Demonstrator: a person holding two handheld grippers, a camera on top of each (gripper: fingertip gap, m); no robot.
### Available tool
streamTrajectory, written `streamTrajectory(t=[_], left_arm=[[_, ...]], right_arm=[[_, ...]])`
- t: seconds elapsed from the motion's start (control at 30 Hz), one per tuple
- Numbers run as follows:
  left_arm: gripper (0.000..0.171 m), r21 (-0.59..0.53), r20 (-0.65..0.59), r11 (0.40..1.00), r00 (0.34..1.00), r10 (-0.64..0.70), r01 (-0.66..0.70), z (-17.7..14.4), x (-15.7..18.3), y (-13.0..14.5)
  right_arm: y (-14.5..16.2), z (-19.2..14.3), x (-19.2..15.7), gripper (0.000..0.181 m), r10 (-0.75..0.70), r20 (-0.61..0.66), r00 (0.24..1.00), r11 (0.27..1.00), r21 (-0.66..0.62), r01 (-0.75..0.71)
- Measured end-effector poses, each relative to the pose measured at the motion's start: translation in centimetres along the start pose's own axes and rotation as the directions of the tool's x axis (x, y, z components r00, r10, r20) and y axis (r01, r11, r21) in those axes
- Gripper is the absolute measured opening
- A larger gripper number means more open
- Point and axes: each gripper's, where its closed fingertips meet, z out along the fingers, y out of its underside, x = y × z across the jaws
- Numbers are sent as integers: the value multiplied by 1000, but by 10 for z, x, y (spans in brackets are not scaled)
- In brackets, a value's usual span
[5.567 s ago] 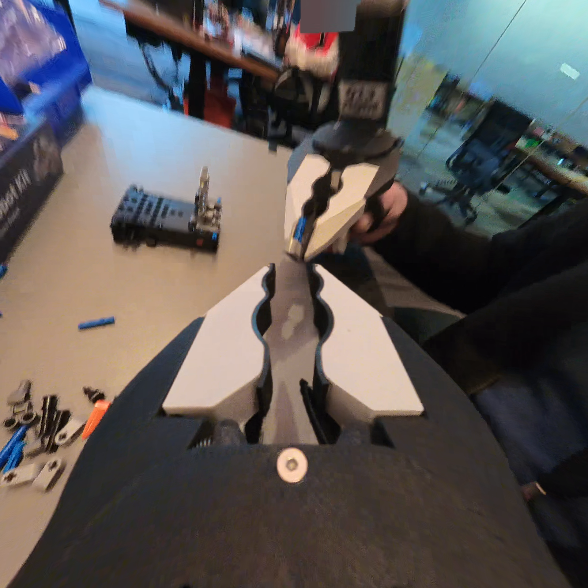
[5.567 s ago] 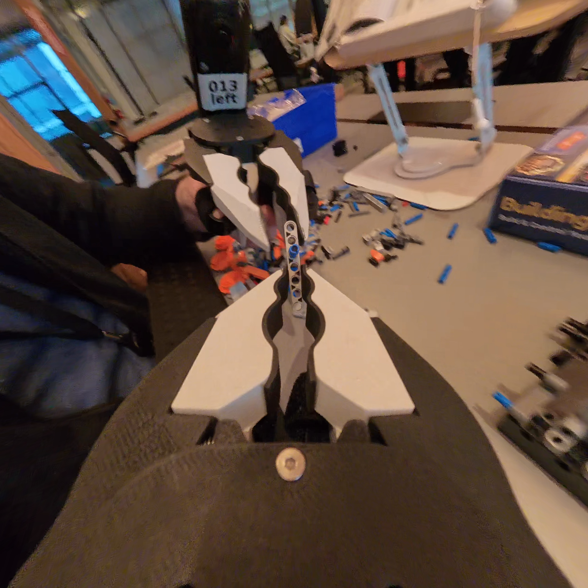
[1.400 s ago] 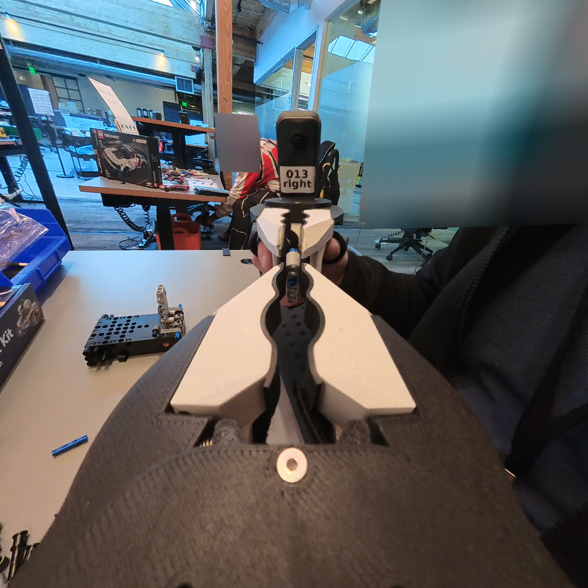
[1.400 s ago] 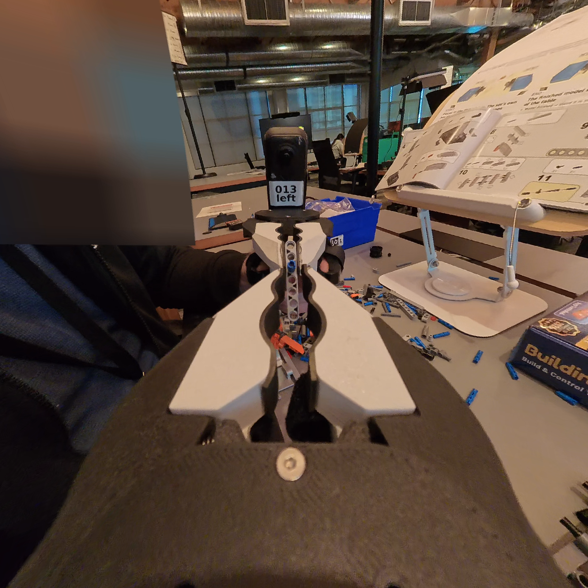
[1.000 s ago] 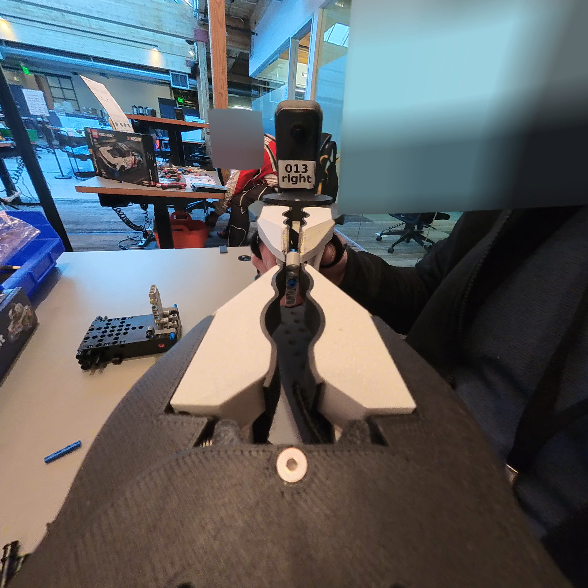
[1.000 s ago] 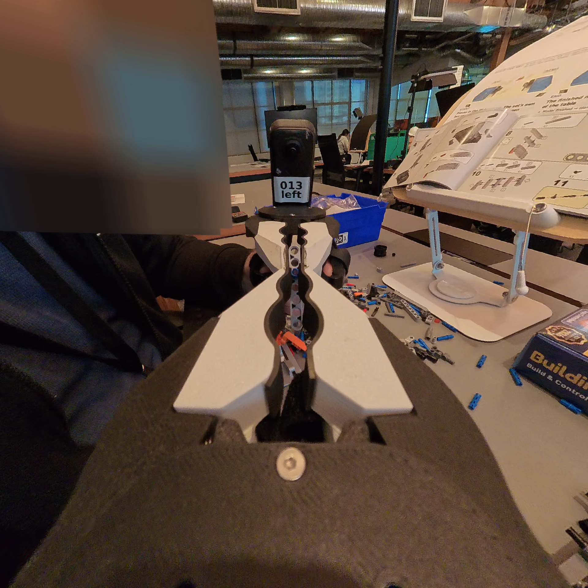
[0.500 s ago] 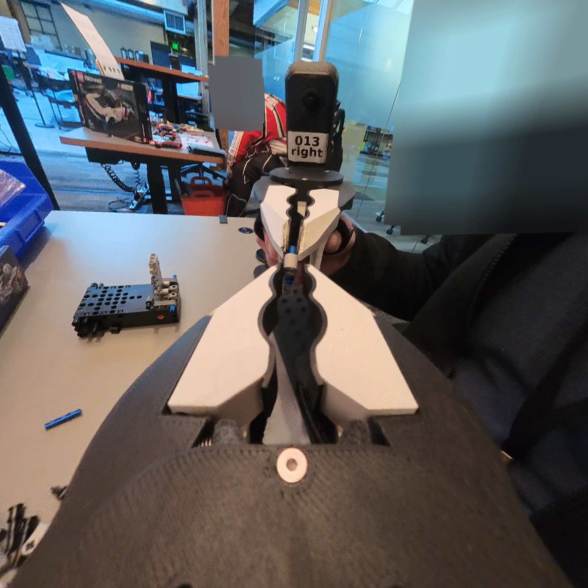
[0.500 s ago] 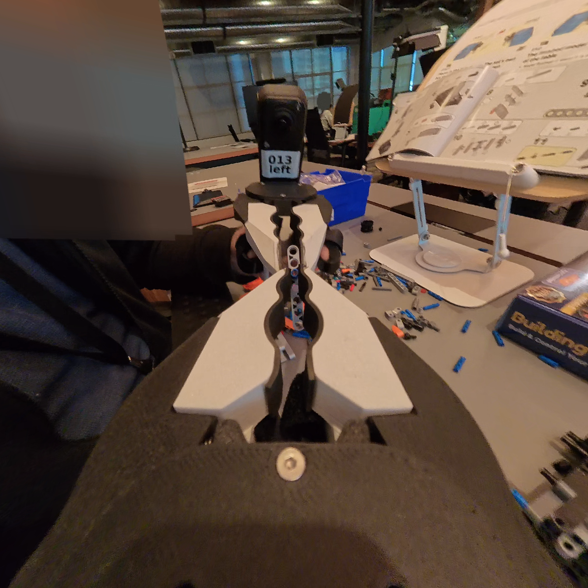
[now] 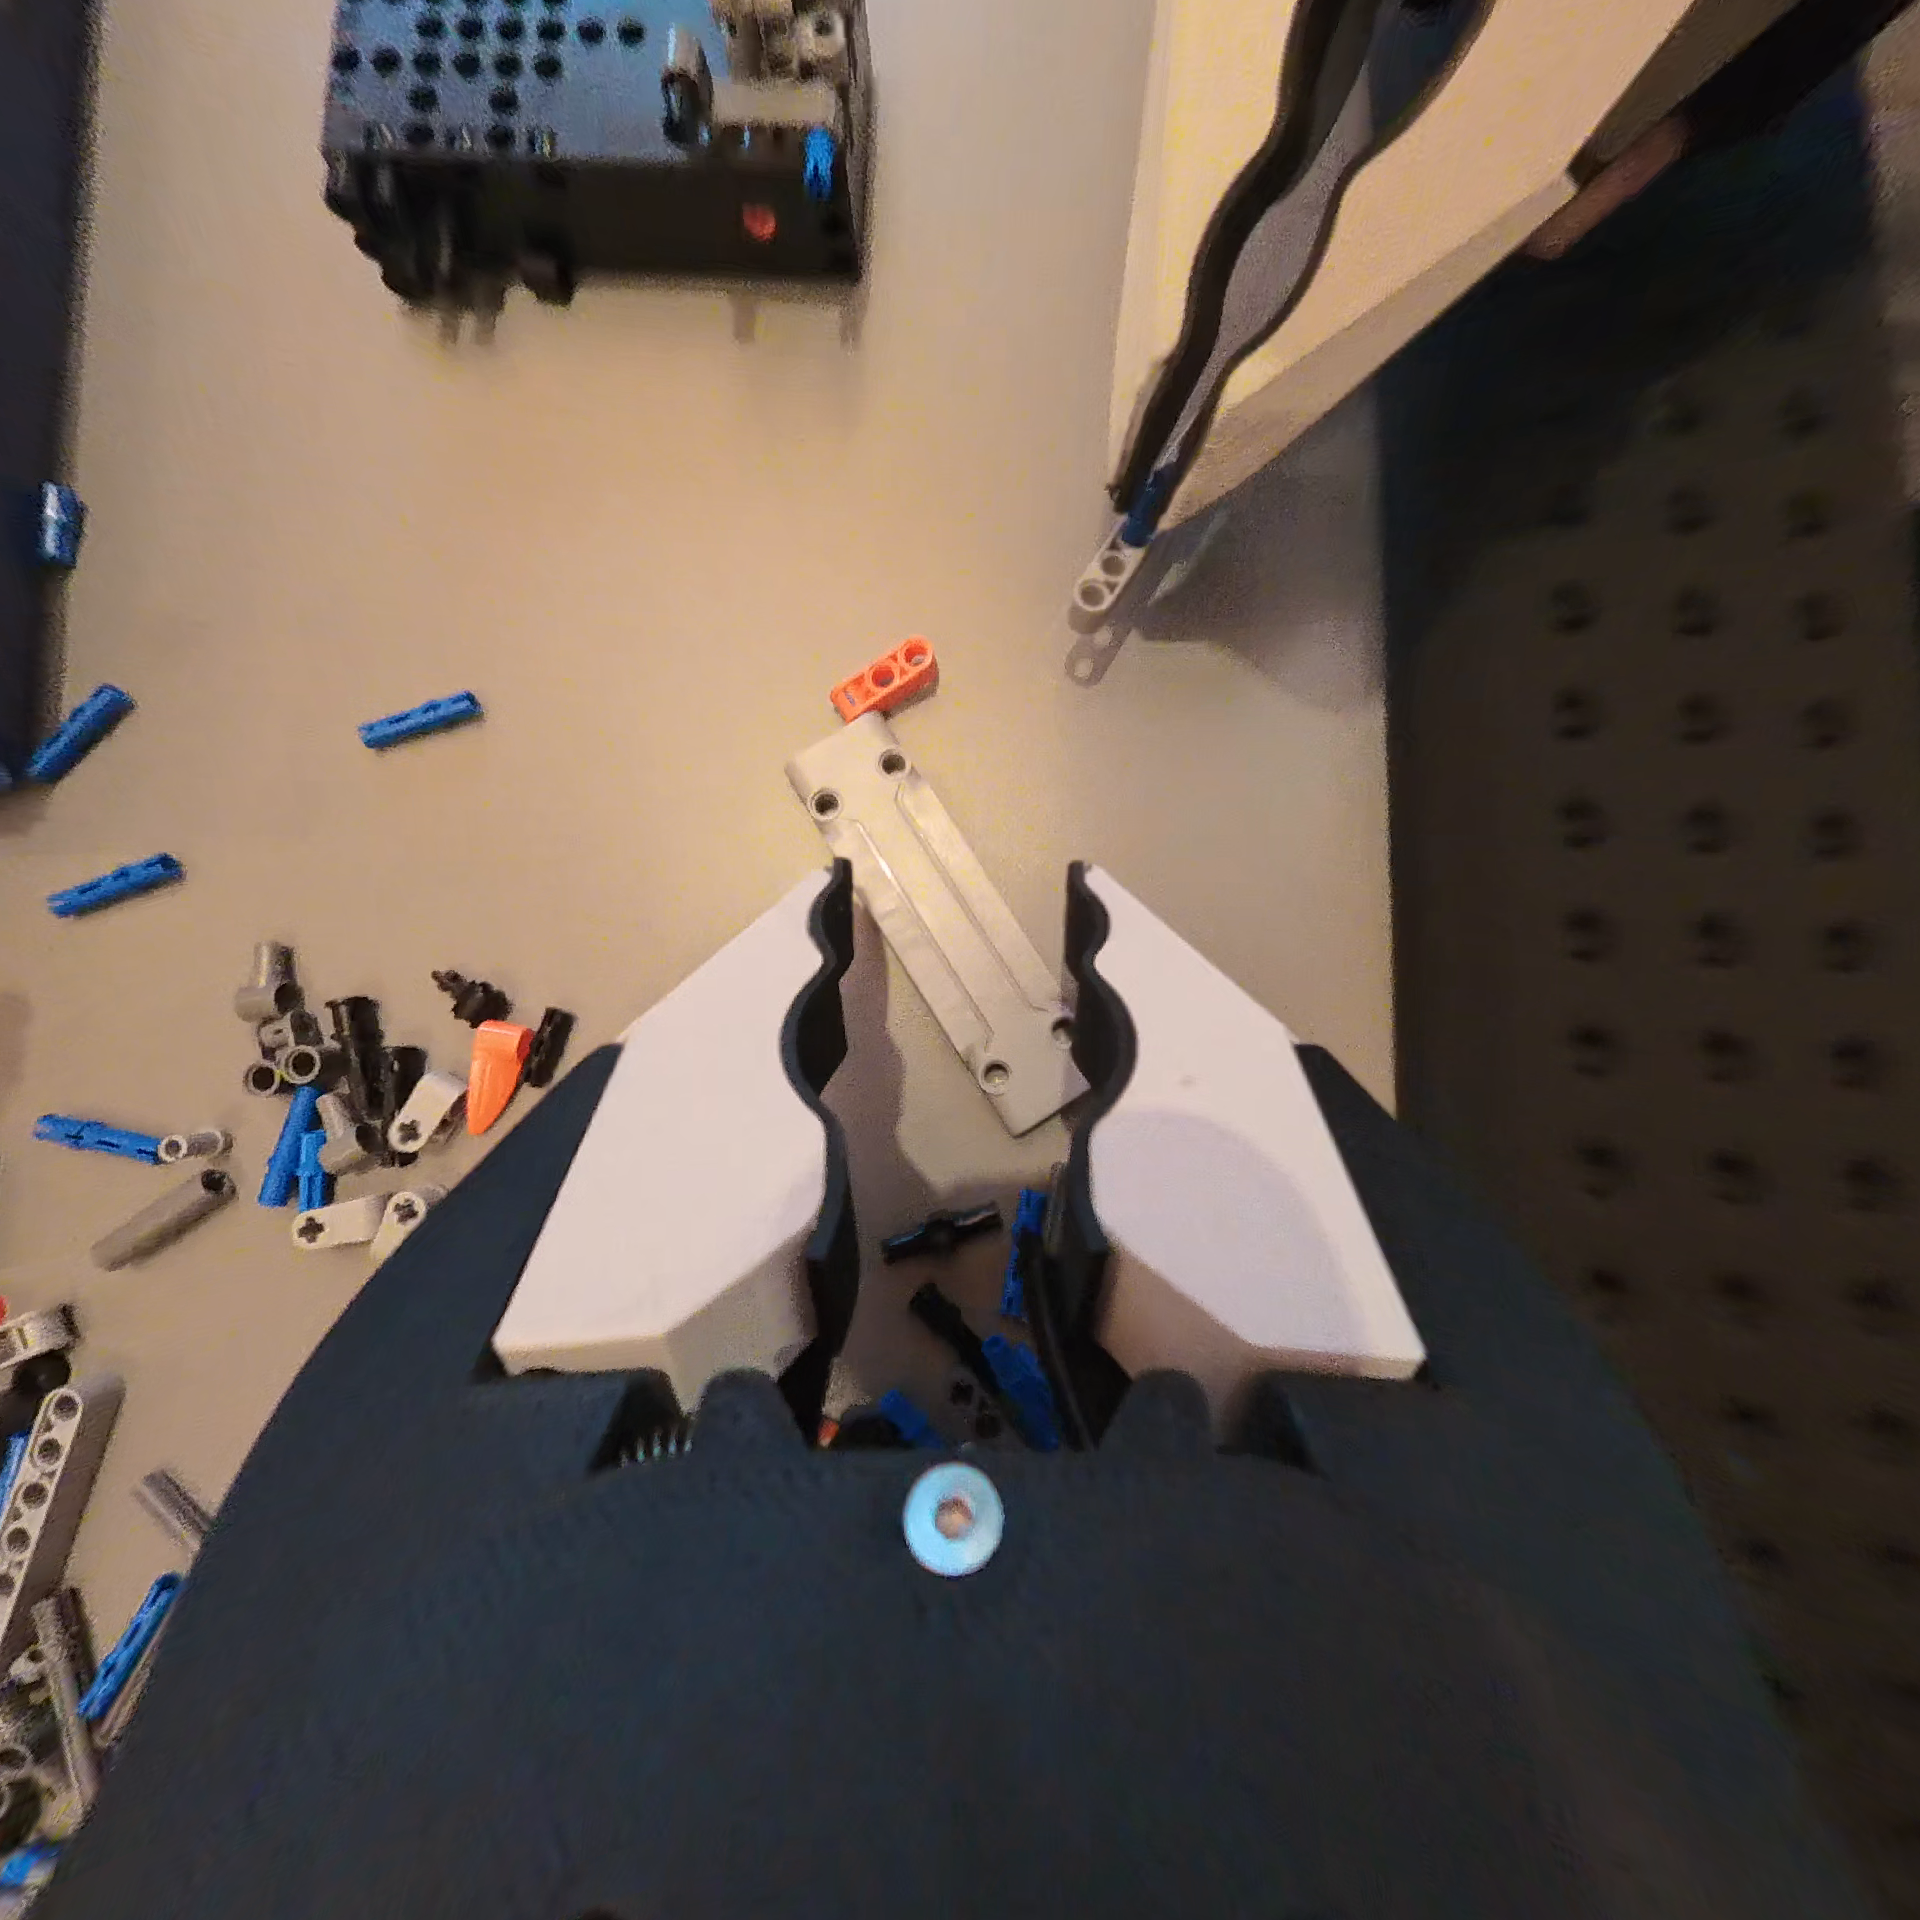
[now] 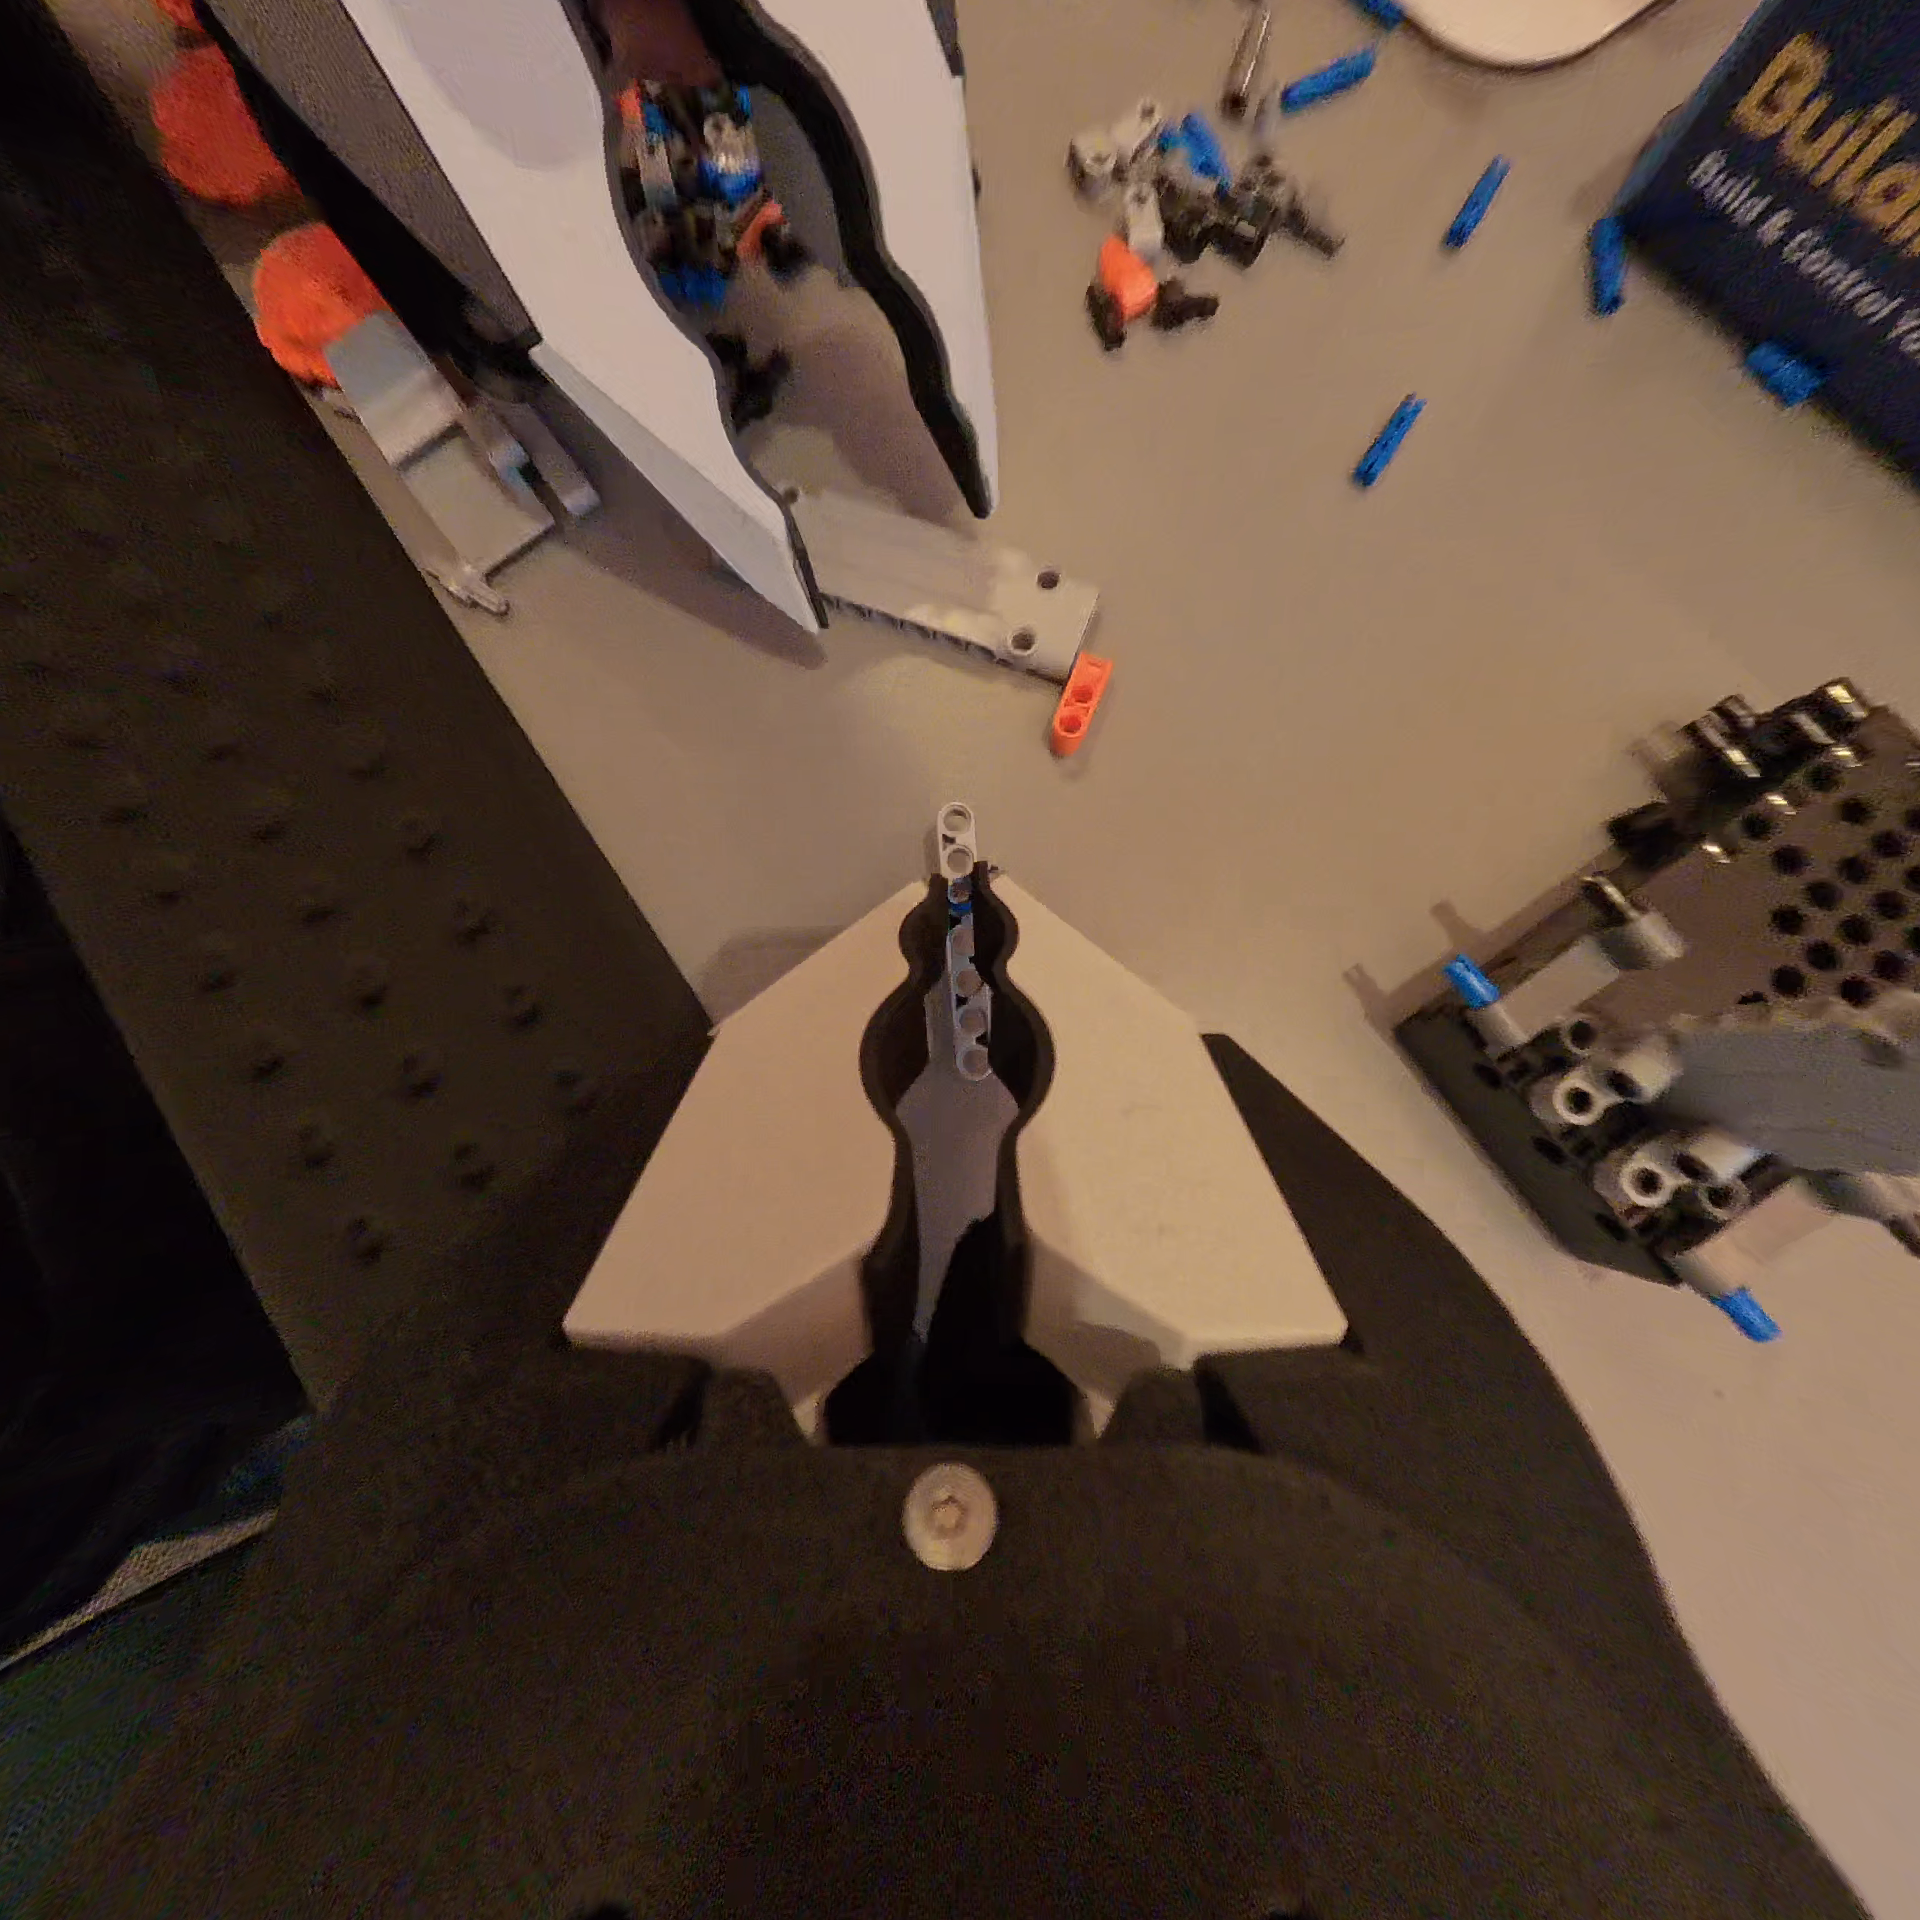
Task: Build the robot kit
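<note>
Two grippers point down at your beige tabletop (image 9: pixel 623 582). Your left gripper (image 9: pixel 951 883) is spread wide, straddling the long flat grey plastic panel (image 9: pixel 935 935) without gripping it. Your right gripper (image 10: pixel 961 883) is clamped on the thin light-grey holed beam (image 10: pixel 961 977). Half a second ago both were raised, meeting tip to tip.

A black perforated block assembly (image 9: pixel 592 145) is sitting on the counter (image 9: pixel 582 540) at the upper left of the left wrist frame, while blue pins (image 9: pixel 420 719) are lying scattered at mid-left. A heap of grey, black and orange small parts (image 9: pixel 384 1081) is lying at the left edge. A blue printed box (image 10: pixel 1808 218) is occupying the upper right of the right wrist frame.
</note>
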Motion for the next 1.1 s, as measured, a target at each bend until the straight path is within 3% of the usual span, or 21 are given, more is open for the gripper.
streamTrajectory(t=[0.13,0.23,0.37,0.43,0.5,0.63,0.7,0.77,0.87,1.1], left_arm=[[41,-72,33,997,999,-10,12,10,-3,13],[28,-64,51,998,999,-15,18,10,-4,11],[25,-32,88,999,996,-20,23,10,-11,9],[25,30,94,999,995,-42,40,4,-14,-1],[25,170,78,983,993,-86,72,-10,-16,-23],[25,488,-64,841,971,-231,232,-54,-20,-72],[25,585,-138,755,953,-269,297,-70,-19,-87],[25,639,-174,691,938,-300,339,-77,-19,-94],[25,685,-173,645,935,-310,340,-82,-17,-100],[24,755,-112,588,940,-321,290,-102,-19,-106]], right_arm=[[4,9,-2,3,-5,16,1000,1000,-24,5],[5,8,0,15,-8,-4,1000,999,-40,7],[-13,-8,2,21,16,-51,999,998,57,-13],[-30,-17,-2,21,70,-42,997,985,163,-62],[-49,-23,-10,17,147,10,989,949,281,-144],[-69,-19,-16,35,211,29,977,898,389,-205],[-83,-16,-17,41,214,2,977,875,445,-192],[-96,-14,-17,50,194,-76,978,872,469,-137],[-113,-18,-13,45,202,-165,965,849,522,-89],[-130,-25,-18,19,178,-207,962,816,577,-27]])
